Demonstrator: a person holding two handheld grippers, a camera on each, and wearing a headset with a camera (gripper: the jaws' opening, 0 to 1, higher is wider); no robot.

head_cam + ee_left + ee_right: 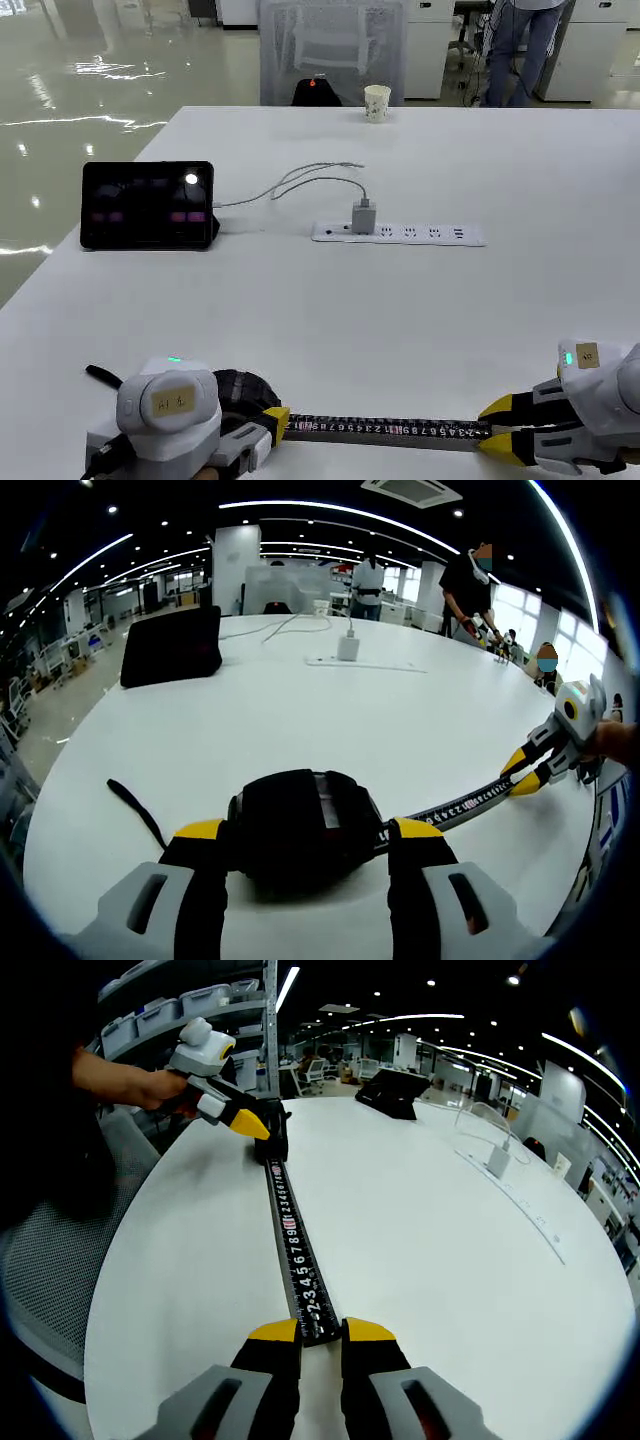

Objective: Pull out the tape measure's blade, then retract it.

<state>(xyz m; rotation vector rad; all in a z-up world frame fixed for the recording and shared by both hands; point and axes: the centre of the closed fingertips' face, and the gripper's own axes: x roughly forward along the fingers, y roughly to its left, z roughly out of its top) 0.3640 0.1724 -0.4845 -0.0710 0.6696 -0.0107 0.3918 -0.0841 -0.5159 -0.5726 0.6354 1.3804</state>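
A black, round tape measure case (305, 825) sits on the white workbench top (400, 300) near its front edge. The left gripper (307, 829) has its jaws spread wide around the case, one yellow tip pressed to each side, so it appears to have a firm hold. A dark blade with white numerals (298, 1260) runs out of the case, low and flat over the bench top, across to the right gripper (320, 1330). That gripper's jaws are almost fully together and pinch the blade's very end. The blade looks well drawn out, so the pull seems largely done and the retraction is not yet begun. A thin black wrist strap (135, 810) trails from the case on the side away from the blade. The main danger from here is probably the pinch at the blade's end. The yellow tips bite on only a short length of thin, slick metal, and if the spring tension beats that hold the blade could whip back into the case uncontrolled. Letting go outright, and not walking the end back, would likely do the same. A twist or lift of the right gripper might buckle the curved blade. The rounded case could also rotate or skid between the left tips if the pull comes off its axis.
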